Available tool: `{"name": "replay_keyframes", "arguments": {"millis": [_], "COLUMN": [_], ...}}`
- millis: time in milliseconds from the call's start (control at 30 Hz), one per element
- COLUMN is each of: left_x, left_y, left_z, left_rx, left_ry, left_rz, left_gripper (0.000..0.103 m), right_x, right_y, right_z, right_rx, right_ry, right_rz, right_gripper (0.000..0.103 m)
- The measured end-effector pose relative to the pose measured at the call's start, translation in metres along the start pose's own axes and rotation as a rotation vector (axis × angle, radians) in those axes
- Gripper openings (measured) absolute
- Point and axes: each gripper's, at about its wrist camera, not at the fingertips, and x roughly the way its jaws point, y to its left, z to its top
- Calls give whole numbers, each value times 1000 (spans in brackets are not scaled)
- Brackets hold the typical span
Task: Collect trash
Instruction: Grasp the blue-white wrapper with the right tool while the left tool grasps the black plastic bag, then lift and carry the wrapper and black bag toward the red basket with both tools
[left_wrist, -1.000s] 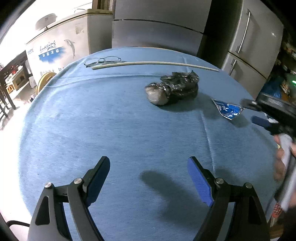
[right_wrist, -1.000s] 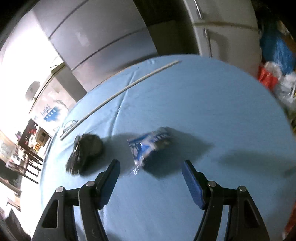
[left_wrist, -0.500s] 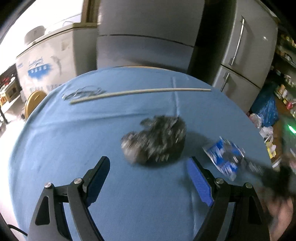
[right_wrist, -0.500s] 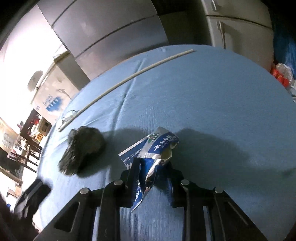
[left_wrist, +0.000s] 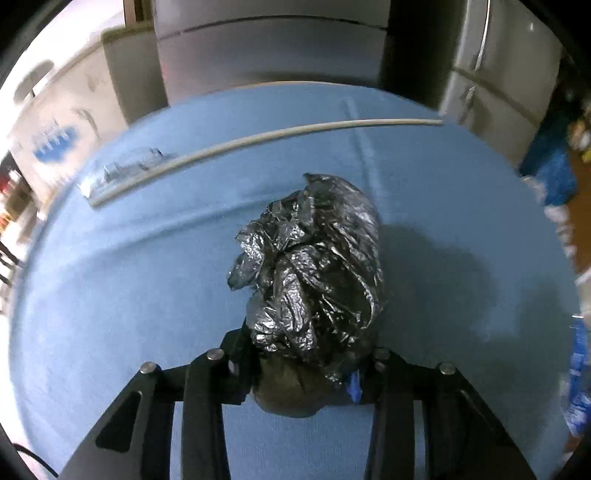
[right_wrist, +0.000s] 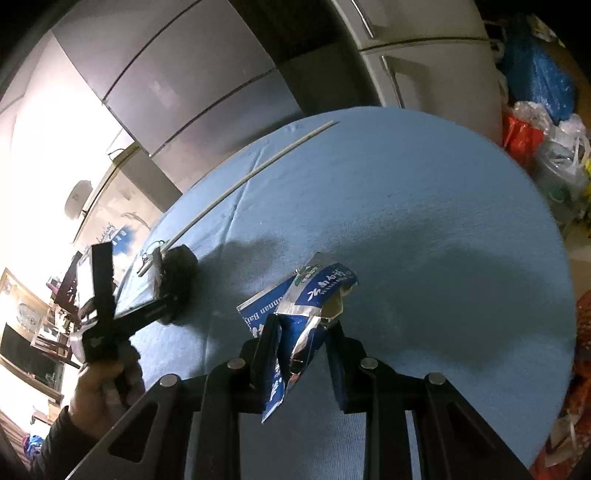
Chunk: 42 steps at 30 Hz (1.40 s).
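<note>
A crumpled black plastic bag (left_wrist: 314, 273) lies on the round table with the blue cloth (left_wrist: 129, 295). My left gripper (left_wrist: 303, 369) is shut on the near end of the bag, and both also show at the left of the right wrist view (right_wrist: 162, 284). My right gripper (right_wrist: 301, 354) is shut on a blue and silver foil wrapper (right_wrist: 306, 306), which sticks up between the fingers. A blurred bit of the wrapper shows at the right edge of the left wrist view (left_wrist: 578, 384).
A long white stick (left_wrist: 258, 142) and a pair of glasses (left_wrist: 129, 168) lie at the far side of the table. Grey refrigerators (left_wrist: 495, 70) and a chest freezer (right_wrist: 110, 221) stand behind. Bags of clutter (right_wrist: 543, 122) sit on the floor at right.
My left gripper moved forward to the black bag and shut on it. My right gripper shut on the foil wrapper and now holds it.
</note>
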Motion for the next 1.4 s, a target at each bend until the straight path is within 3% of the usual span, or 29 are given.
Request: {"name": "replay_keyframes", "arguments": {"millis": [233,367,900,1400], "left_x": [-55,-71,-112,-136], "left_y": [-3,-1,-10,-50], "left_z": [-34,-48,-76,-112], "left_rx": [7,4,6,67], "left_ry": [-90,-101,-151,-155], "left_rz": [19,28,18,-32], "left_gripper": [38,38,38,38], "right_x": [0,-3,-15,-47], "right_y": [10,13,25,-11], "right_z": [-14,-23,-41,-58], "right_rx": [-16,-22,-43,33], "right_ry": [11,16,6,-29], "right_rz": [30,37,75,73], "right_gripper": [27,27,27,27]}}
